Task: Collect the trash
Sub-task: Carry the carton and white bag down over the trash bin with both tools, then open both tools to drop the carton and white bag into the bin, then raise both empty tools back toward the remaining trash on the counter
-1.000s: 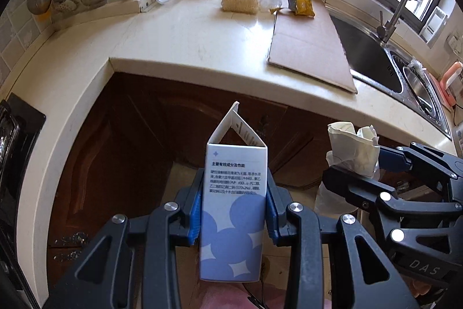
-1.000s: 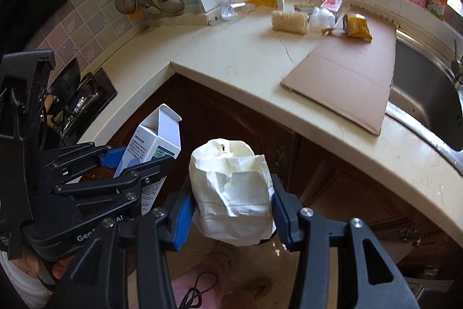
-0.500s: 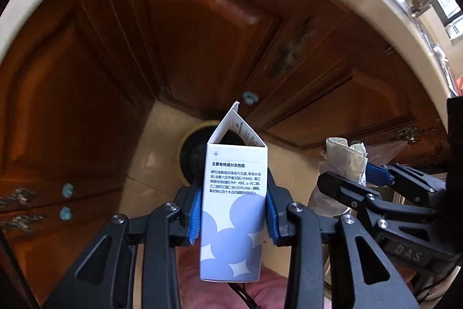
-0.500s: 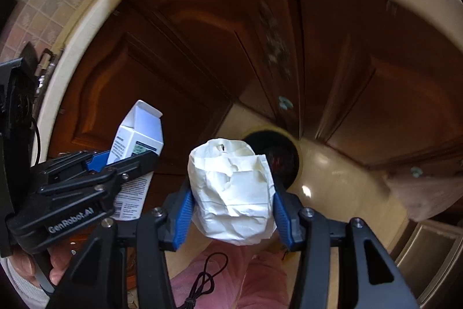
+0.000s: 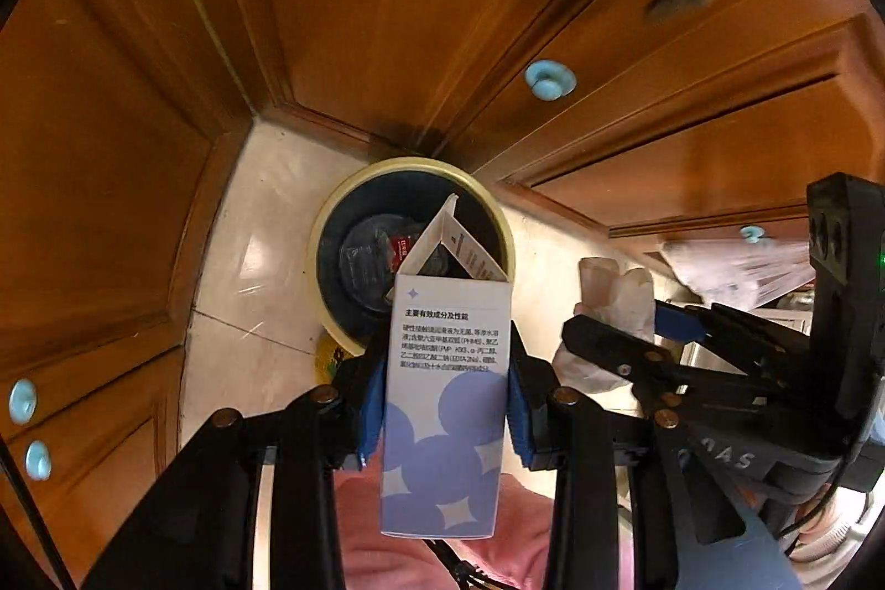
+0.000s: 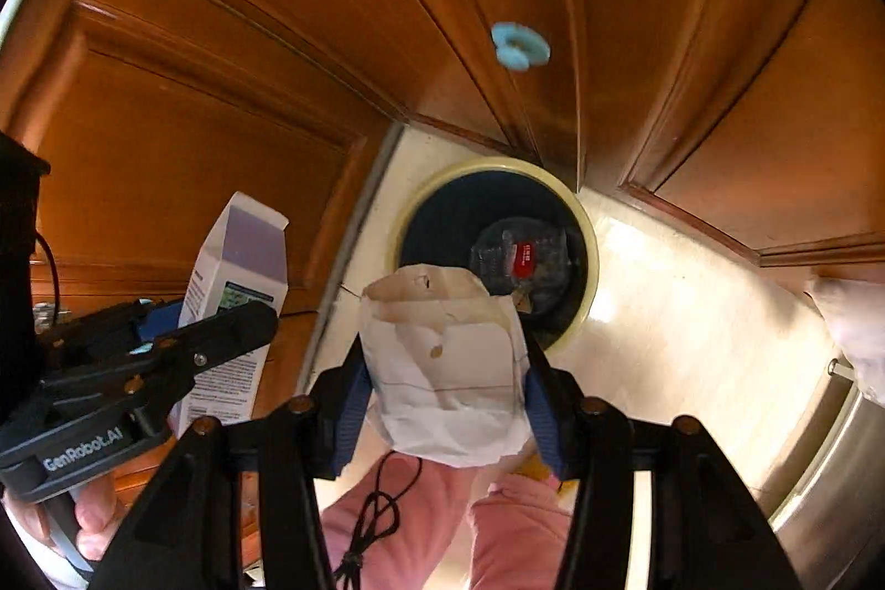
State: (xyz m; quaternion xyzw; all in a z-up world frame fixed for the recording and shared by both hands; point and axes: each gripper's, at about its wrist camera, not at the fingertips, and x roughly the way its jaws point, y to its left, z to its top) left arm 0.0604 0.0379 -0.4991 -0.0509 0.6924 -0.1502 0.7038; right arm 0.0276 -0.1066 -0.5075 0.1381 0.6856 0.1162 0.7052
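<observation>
I have both tongs pointed steeply down at the bin (image 5: 412, 258), the round dark pail with a pale yellow rim that sits on the tiled floor (image 5: 260, 269) in the corner where the wooden cabinet doors (image 5: 387, 9) meet. In the left wrist view it lies at the centre of the frame; in the right wrist view it is centre right. A clear plastic bottle with a red label (image 6: 520, 258) already lies inside it.

The left tongs (image 5: 445, 402) are clenched on the carton (image 5: 445, 402), a white and lilac box with printed text and its top flaps open. The blue pads press its two side walls about mid-height, and its open top overlaps the bin mouth in the picture. I judge it empty and light, thin card that would buckle if squeezed harder, so a hold on the side walls near the middle suits it.

The right tongs (image 6: 445, 369) grasp the paper bag (image 6: 445, 358), a crumpled white one with faint stains. It sits low centre in the right wrist view, its upper edge just overlapping the near rim of the bin. The jaws have just been opening a little, yet the bag is between the pads and looks to be touching both. It seems soft, feather-light and springy; I would expect it to puff out as the pads let go and perhaps cling to one of them or drift, so it wants to be well over the opening first.
</observation>
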